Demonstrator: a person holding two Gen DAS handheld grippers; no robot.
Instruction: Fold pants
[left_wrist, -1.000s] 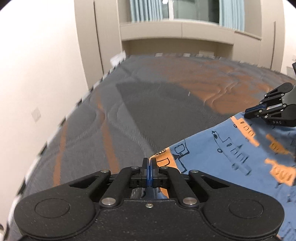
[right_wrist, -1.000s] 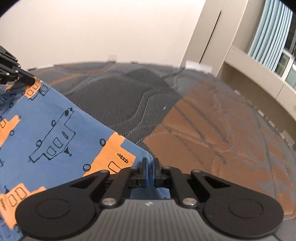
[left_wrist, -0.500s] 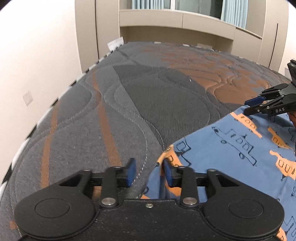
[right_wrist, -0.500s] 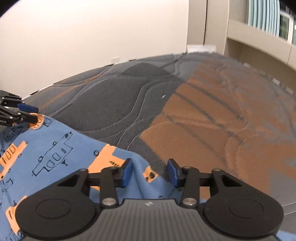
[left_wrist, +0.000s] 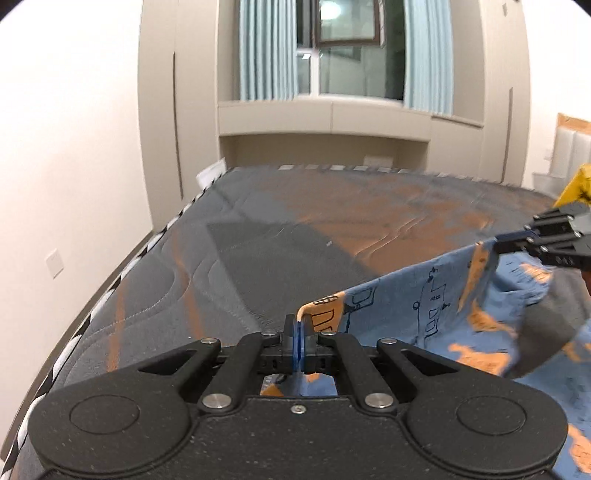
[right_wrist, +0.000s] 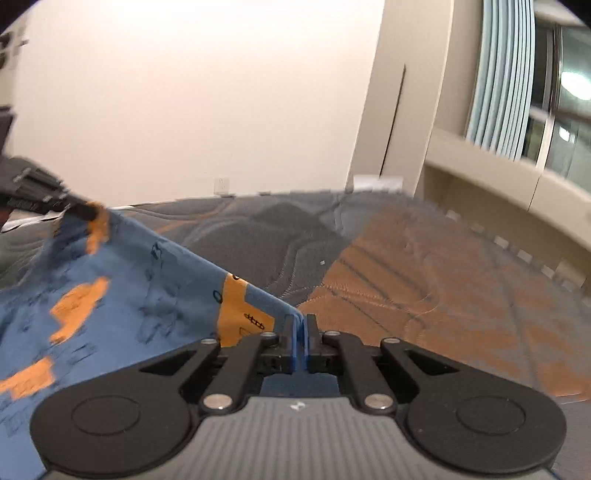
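The pants (left_wrist: 424, 314) are blue with orange patches and black line drawings. They hang stretched between my two grippers above a grey and orange quilted mattress (left_wrist: 295, 229). My left gripper (left_wrist: 298, 328) is shut on one corner of the pants' edge. My right gripper (right_wrist: 300, 328) is shut on the other corner of the pants (right_wrist: 129, 288). In the left wrist view the right gripper (left_wrist: 517, 243) shows at the far right, lifted. In the right wrist view the left gripper (right_wrist: 74, 210) shows at the far left. The lower part of the pants is out of sight.
The mattress (right_wrist: 406, 277) stretches ahead, with a striped edge (left_wrist: 122, 273) on the left. A white wall (right_wrist: 184, 110) and beige cabinets (left_wrist: 325, 118) with a curtained window stand beyond it.
Half a second ago both grippers were open over the pants lying on the mattress. Both have shut on the edge and lifted it, so the cloth now hangs off the mattress.
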